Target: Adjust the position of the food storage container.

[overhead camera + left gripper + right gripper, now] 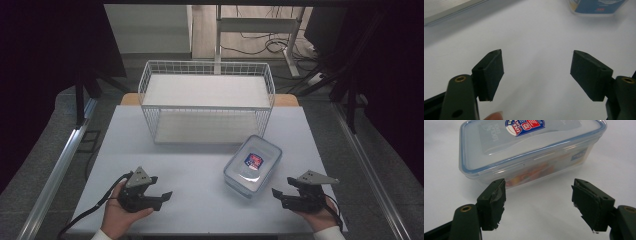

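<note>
High view: a clear lidded food box (252, 165) lies on the white bench (195, 165), right of centre and just in front of a white wire basket (207, 101) at the far side; the left tongs (159, 197) rest near the left front edge, well apart from the box, while the right tongs (280, 195) sit just right of it, near but not touching. Both stand released, nothing between the jaws. The step in hand looks like a reach for the box — it would go best if the right tongs came in level and square to the near wall, with the left tongs brought across to steady the other side; a box this wide may be too broad for one pair to span, so a two-sided lift seems safer.

Left gripper view: the left tongs (537, 61) gape over bare bench; a corner of the box (596, 6) shows at the far right, well off.

Right gripper view: the right tongs (539, 187) are spread and empty, pointing at the box (529, 150) close ahead; it has a see-through lid with a blue seal round the rim and a red-and-blue sticker on top, and something orange and yellow shows dimly through the wall — what it is I cannot tell; the smooth plastic will likely be slippery, so a firm grip under the rim would help.
</note>
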